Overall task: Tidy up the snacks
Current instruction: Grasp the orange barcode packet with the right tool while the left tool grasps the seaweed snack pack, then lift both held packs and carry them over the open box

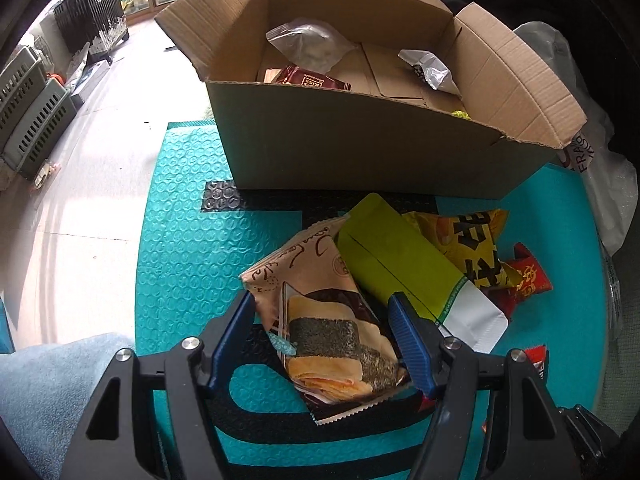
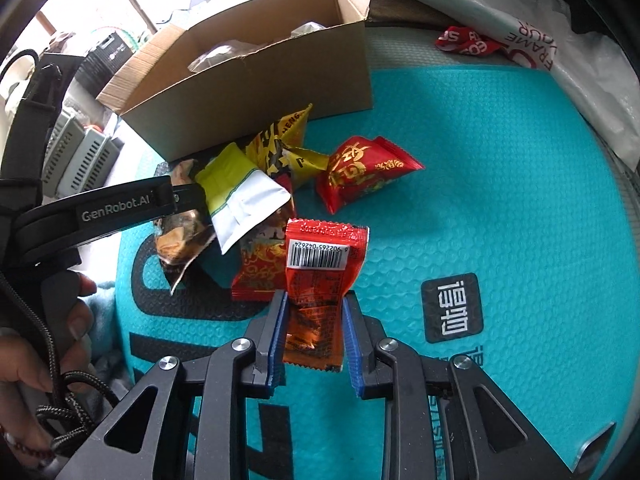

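Pinching a red snack sachet [image 2: 320, 280] with our right tongs [image 2: 314, 336], we hold its lower end between the two blue pads [image 2: 278, 340], its barcode end standing out ahead of them above the teal bubble mailer [image 2: 500, 168]. Just beyond it lies the snack pile: a red packet with gold patterns [image 2: 256, 272], a lime-green and white pouch [image 2: 240, 200], a yellow and black chip bag [image 2: 280, 144] and a red gold-printed packet [image 2: 364, 172] a little to the right of the rest. Our left tongs [image 1: 324, 334] are spread, their blue pads [image 1: 408, 340] standing on either side of a beige seaweed-roll snack packet [image 1: 320, 320]; we cannot tell whether the pads touch it. In that view the lime-green pouch [image 1: 400, 264] lies just beside this packet on its right, overlapping the yellow chip bag [image 1: 472, 240], with a red packet [image 1: 528, 276] at the far right. Behind the pile stands an open cardboard box [image 1: 380, 152] on the mailer, its flaps raised, holding a clear plastic bag [image 1: 308, 44], a dark red packet [image 1: 316, 80] and a silver packet [image 1: 432, 68]. A white plastic bag with red lettering [image 2: 560, 40] lies to the right of the box, a crumpled red wrapper [image 2: 468, 42] next to it. Green slatted baskets [image 1: 32, 120] stand well apart at the far left.
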Action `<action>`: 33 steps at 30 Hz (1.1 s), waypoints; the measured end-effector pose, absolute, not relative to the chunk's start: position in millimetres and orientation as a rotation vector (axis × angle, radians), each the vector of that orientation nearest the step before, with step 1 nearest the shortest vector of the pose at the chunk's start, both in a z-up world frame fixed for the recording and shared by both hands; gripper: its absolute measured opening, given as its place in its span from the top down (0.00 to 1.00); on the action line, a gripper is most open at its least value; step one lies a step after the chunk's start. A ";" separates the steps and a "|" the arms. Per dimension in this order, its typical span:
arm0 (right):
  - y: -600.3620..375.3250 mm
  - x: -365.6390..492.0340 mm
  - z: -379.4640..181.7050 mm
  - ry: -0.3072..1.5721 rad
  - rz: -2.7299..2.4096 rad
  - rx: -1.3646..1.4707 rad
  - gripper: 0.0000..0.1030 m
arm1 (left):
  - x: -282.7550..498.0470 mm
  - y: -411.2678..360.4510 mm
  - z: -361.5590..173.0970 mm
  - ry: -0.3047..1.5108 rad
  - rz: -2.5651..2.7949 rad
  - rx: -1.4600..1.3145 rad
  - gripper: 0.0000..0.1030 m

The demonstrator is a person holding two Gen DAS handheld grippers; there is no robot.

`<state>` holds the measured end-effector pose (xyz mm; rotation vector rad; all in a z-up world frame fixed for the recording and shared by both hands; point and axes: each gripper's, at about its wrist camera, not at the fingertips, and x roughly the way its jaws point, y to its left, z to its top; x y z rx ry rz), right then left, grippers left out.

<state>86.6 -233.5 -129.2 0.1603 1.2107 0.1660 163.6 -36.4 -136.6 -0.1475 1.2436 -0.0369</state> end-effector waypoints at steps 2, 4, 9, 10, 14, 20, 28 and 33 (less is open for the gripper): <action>-231.8 85.7 -129.3 1.212 0.170 0.157 0.75 | 164.2 -33.2 -146.1 1.285 -0.051 -0.175 0.34; -230.5 85.0 -129.9 1.215 0.175 0.157 0.75 | 161.6 -30.0 -153.5 1.304 -0.043 -0.186 0.34; -228.7 81.4 -129.4 1.214 0.181 0.150 0.75 | 149.3 -29.7 -154.8 1.282 -0.027 -0.123 0.34; -228.7 80.6 -129.5 1.216 0.184 0.154 0.75 | 147.0 -29.4 -154.9 1.276 -0.031 -0.120 0.34; -229.3 77.4 -129.4 1.216 0.188 0.166 0.75 | 139.4 -29.1 -156.9 1.277 -0.053 -0.110 0.34; -226.1 70.6 -128.9 1.211 0.204 0.168 0.75 | 122.7 -16.6 -153.8 1.271 -0.083 -0.140 0.51; -230.8 55.4 -129.1 1.211 0.214 0.182 0.75 | 86.7 -30.4 -146.1 1.283 -0.142 -0.126 0.52; -238.2 41.9 -128.6 1.214 0.213 0.191 0.75 | 63.8 -50.1 -137.2 1.293 -0.162 -0.099 0.52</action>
